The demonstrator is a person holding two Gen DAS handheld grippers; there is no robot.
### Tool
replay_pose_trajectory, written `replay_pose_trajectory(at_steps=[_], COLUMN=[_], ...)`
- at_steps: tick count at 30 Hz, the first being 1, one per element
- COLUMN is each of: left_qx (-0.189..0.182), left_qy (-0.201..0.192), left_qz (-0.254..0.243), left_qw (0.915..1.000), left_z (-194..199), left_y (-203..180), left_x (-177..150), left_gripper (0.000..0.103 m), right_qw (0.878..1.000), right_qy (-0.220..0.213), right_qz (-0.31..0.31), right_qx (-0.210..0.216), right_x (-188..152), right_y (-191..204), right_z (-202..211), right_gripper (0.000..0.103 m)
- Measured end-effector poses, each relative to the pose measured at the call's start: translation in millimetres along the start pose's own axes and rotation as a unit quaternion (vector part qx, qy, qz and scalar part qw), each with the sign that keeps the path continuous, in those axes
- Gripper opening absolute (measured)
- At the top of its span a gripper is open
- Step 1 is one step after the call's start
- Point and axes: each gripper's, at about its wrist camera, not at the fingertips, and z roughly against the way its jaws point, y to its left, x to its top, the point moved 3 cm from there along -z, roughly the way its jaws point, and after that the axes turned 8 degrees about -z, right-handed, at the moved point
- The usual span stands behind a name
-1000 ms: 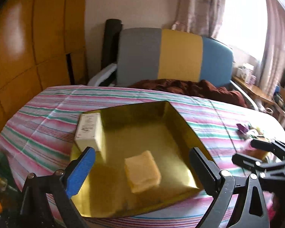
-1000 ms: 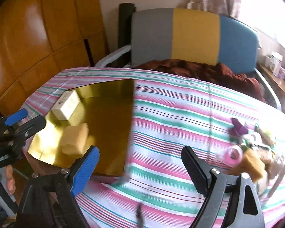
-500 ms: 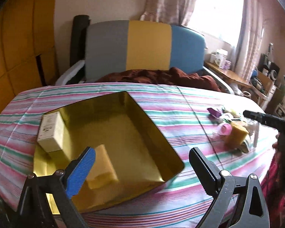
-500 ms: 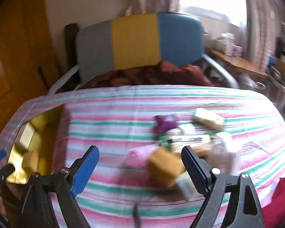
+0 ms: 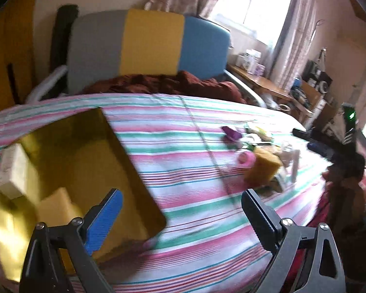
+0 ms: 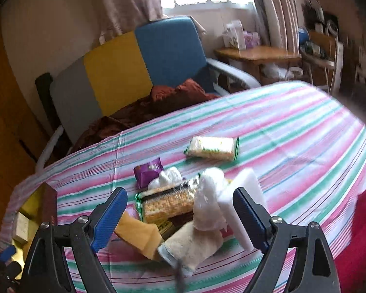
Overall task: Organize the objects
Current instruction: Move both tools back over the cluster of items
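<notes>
A gold tray [image 5: 90, 146] lies on the striped tablecloth at the left, holding a white box [image 5: 11, 168] and a yellow sponge [image 5: 57, 207]. My left gripper [image 5: 180, 216] is open and empty just right of the tray's near corner. My right gripper [image 6: 179, 213] is open and empty above a pile: a yellow sponge [image 6: 139, 236], a cracker pack [image 6: 168, 201], a beige cloth [image 6: 192, 246], a white plastic bag [image 6: 208, 200], a white block [image 6: 244, 195] and a purple packet [image 6: 148, 172]. The pile also shows in the left wrist view [image 5: 263, 161].
A second cracker pack [image 6: 212, 147] lies apart, farther back on the table. A grey, yellow and blue chair [image 6: 124, 73] with a brown blanket [image 6: 158, 100] stands behind the table. A wooden side table [image 6: 256, 53] stands at the back right.
Both grippers have swung right, away from the tray. The right gripper now hovers over the pile of objects. Both stay open and empty.
</notes>
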Motion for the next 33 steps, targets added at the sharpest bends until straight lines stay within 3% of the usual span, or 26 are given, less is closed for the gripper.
replay_pose_trajectory(at_steps=[8, 17, 25, 27, 28, 33], left_qx=[-0.077, -0.138, -0.188, -0.203, -0.205, -0.215], left_qy=[0.040, 0.089, 0.141, 0.151, 0.154, 0.141], left_qz=[0.017, 0.072, 0.142, 0.153, 0.149, 0.157], left_qw=[0.9961, 0.9837, 0.9617, 0.9553, 0.9549, 0.9534], left_z=[-52.4, -116.5, -169.5, -180.6, -184.7, -178.7], left_y=[-30.8, -49.4, -52.1, -54.5, -56.2, -43.1], left_x=[23.1, 49.1, 53.2, 51.5, 49.9, 40.2], left_gripper=[0.076, 0.076, 0.077, 0.075, 0.069, 0.061], right_qw=[0.999, 0.998, 0.996, 0.996, 0.996, 0.995], right_qy=[0.010, 0.034, 0.050, 0.053, 0.053, 0.061], right_qz=[-0.007, 0.014, 0.023, 0.023, 0.023, 0.025], right_qx=[0.037, 0.058, 0.073, 0.074, 0.074, 0.079], right_x=[-0.5, -6.6, -8.8, -8.9, -9.2, -11.5], right_y=[1.5, 12.1, 17.4, 17.7, 17.6, 20.4], right_z=[-0.1, -6.8, -10.9, -11.5, -11.3, -13.2], right_gripper=[0.090, 0.090, 0.090, 0.090, 0.090, 0.090])
